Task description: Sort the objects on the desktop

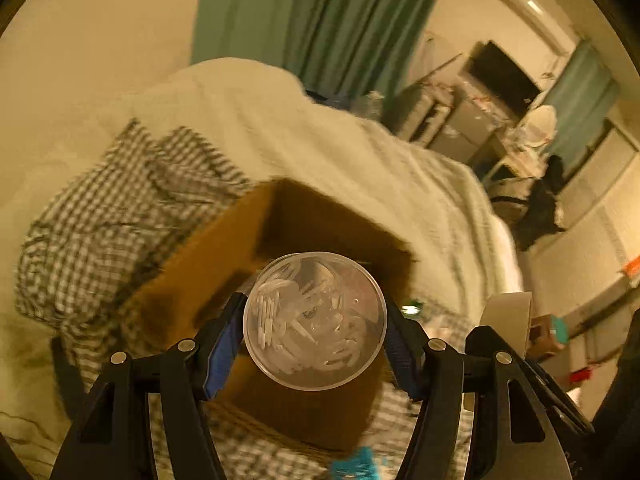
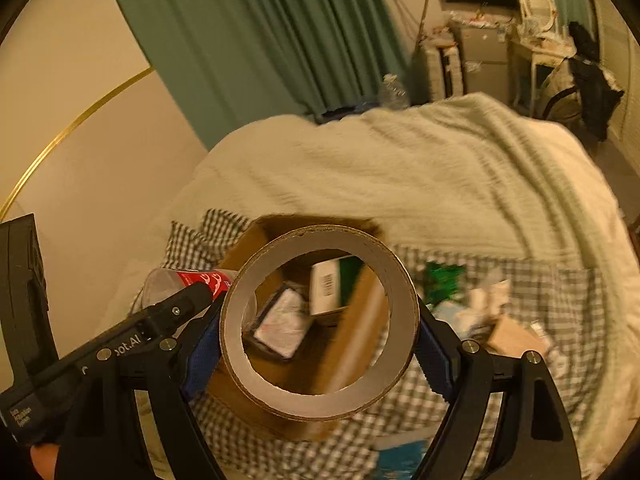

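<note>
L gripper (image 1: 315, 334) clamped on clear plastic cup (image 1: 315, 322) w/ pale clips inside, above cardboard box (image 1: 208, 264). R gripper (image 2: 319, 334) clamped on tape roll (image 2: 319, 322), also over box, just right of the cup. Inside box: white-green carton (image 2: 330, 286), flat packet (image 2: 280, 322). Box on checked cloth (image 2: 500, 364); small clutter right of box.

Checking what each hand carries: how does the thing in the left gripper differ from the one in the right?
The left gripper holds a clear plastic cup; the right gripper holds a brown tape roll. The cup is see-through with pale bits inside; the tape roll is an opaque open ring through which the cardboard box shows. Both are round, pinched across their sides above the box.
</note>
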A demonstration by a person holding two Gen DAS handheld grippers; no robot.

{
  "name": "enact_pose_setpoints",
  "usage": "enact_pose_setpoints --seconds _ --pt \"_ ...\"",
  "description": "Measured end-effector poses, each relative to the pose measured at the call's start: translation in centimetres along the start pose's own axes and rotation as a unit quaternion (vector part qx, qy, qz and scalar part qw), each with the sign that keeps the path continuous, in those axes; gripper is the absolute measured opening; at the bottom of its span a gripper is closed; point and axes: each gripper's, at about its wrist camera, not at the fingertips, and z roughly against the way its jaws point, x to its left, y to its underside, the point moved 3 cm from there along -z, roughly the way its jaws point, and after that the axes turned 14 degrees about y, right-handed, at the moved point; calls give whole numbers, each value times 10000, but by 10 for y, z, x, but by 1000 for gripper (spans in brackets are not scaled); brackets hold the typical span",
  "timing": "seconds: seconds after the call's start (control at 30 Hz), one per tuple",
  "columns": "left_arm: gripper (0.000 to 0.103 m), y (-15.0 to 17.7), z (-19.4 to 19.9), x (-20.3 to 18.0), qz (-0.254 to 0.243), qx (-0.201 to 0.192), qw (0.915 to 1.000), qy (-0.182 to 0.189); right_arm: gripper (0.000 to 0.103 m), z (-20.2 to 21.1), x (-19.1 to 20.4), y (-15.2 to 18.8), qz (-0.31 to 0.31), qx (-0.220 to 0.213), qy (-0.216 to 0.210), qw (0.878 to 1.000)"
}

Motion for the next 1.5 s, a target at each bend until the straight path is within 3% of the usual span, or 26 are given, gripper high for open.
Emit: enact_pose_setpoints --seconds 0.23,0.37,0.57,0.67,0.83,1.07,1.33,1.5 --pt "66 -5 -20 45 -166 367 9985 -380 83 -51 33 18 195 400 22 9990" --pt "66 -7 -31 54 11 527 9982 -292 84 -71 40 26 282 590 21 9979" --pt "67 -12 -35 47 52 525 9984 -193 89 -71 36 22 273 521 -4 9983" --pt "75 -12 -32 38 136 454 9988 -82 89 -64 27 20 292 396 165 9987" --pt "77 -6 -24 12 -4 301 9995 -69 89 -47 -5 19 -50 280 263 9993" --pt "77 28 -27 -42 -292 402 9987 123 90 -12 -85 30 -522 46 897 9946" --pt "77 108 -45 -112 -865 863 9921 294 90 22 -186 68 -1211 99 1460 9818" --pt "77 168 -62 -123 -917 1174 9888 18 90 27 -224 104 -1338 262 1703 9759"
